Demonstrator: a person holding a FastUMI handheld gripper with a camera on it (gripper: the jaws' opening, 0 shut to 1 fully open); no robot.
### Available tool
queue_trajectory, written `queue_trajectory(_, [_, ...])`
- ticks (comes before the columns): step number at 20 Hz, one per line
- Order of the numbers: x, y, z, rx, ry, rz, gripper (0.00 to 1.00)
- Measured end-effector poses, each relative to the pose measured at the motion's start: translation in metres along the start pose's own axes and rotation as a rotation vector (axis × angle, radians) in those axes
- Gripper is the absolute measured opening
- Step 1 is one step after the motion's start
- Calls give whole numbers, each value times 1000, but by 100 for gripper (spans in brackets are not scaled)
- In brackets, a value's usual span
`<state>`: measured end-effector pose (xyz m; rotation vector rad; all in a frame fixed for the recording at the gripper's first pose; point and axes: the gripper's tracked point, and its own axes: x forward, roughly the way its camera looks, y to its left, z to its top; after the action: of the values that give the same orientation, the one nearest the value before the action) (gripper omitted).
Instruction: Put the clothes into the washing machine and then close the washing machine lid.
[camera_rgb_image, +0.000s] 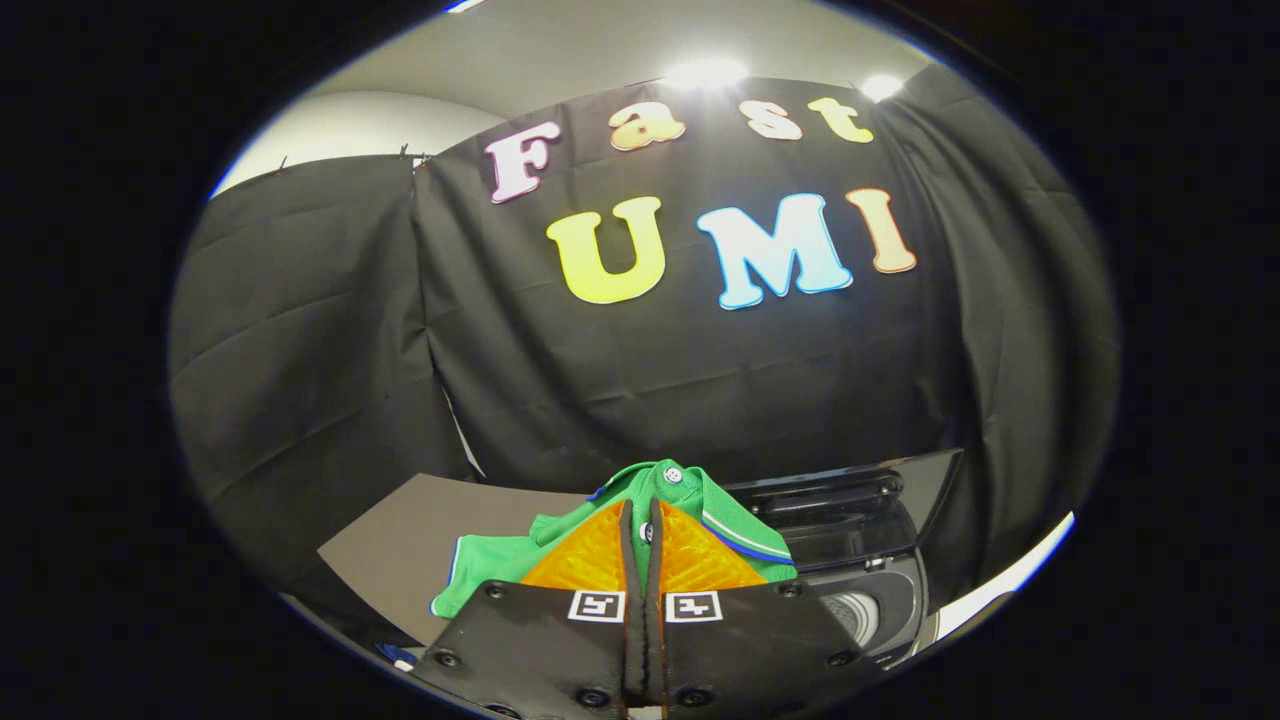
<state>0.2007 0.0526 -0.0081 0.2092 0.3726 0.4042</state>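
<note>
A green polo shirt (690, 495) with a white and blue trimmed collar hangs bunched around my gripper (641, 512). The two fingers are pressed together with the shirt's cloth pinched between them, and the garment is lifted off the table. Just beyond and to the right of the fingers stands the washing machine (880, 600), its dark lid (870, 500) raised upright behind the opening. Part of the pale perforated drum (858, 612) shows beside the right finger.
A dark grey tabletop (410, 540) lies to the left, under the hanging shirt. Black cloth walls close the booth behind the machine and on both sides. A white strip of floor or edge (1010, 575) runs at the far right.
</note>
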Motion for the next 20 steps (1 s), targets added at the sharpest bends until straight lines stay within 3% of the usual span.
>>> queue_trajectory(10, [-3,-78,-20,28,32,-61,1])
queue_trajectory(20, [19,-123,-76,11,115,-93,1])
